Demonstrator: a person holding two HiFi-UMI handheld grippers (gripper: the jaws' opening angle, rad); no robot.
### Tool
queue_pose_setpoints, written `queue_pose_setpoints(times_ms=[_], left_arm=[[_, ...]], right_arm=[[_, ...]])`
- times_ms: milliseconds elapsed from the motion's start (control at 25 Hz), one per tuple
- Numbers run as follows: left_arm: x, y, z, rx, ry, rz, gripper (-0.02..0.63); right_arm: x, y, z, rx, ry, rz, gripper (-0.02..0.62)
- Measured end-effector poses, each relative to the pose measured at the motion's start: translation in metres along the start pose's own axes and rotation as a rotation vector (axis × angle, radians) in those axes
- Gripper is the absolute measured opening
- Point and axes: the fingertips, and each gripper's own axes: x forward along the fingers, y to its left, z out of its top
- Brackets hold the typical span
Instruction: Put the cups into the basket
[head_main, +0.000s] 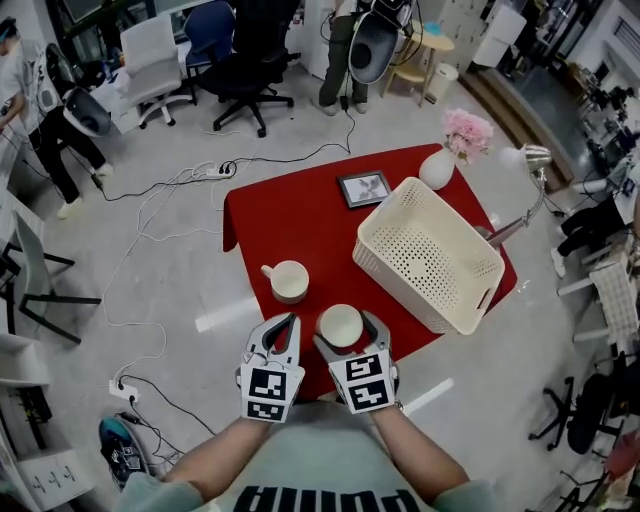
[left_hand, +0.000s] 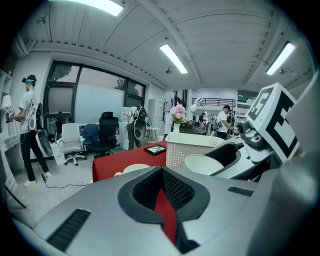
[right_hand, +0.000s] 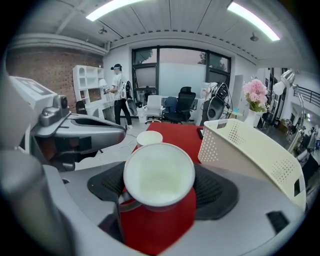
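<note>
Beneath both grippers spreads the red table (head_main: 300, 220). Ahead of the right gripper (head_main: 346, 330) and off to its right stands the cream perforated basket (head_main: 428, 256), well apart from it. A cream cup (head_main: 339, 322) sits between that gripper's jaws, which are closed against its two sides (the right gripper view looks straight into its open mouth). Just ahead of the left gripper (head_main: 285, 325) stands the second cream cup (head_main: 289, 281), its handle to the left, clear of the jaws. Those jaws meet at their tips and hold nothing; only a sliver of red table shows behind them.
</note>
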Motion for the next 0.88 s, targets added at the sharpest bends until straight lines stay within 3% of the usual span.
queue_pose_setpoints(times_ms=[480, 880], left_arm=[[0.010, -0.033, 0.044, 0.017, -0.050, 0.011, 0.005], [0.060, -0.083, 0.086, 0.034, -0.075, -0.044, 0.005]], right_arm=[[-0.045, -0.042, 0.030, 0.029, -0.061, 0.022, 0.388], [-0.080, -0.123, 0.050, 0.070, -0.121, -0.047, 0.388]])
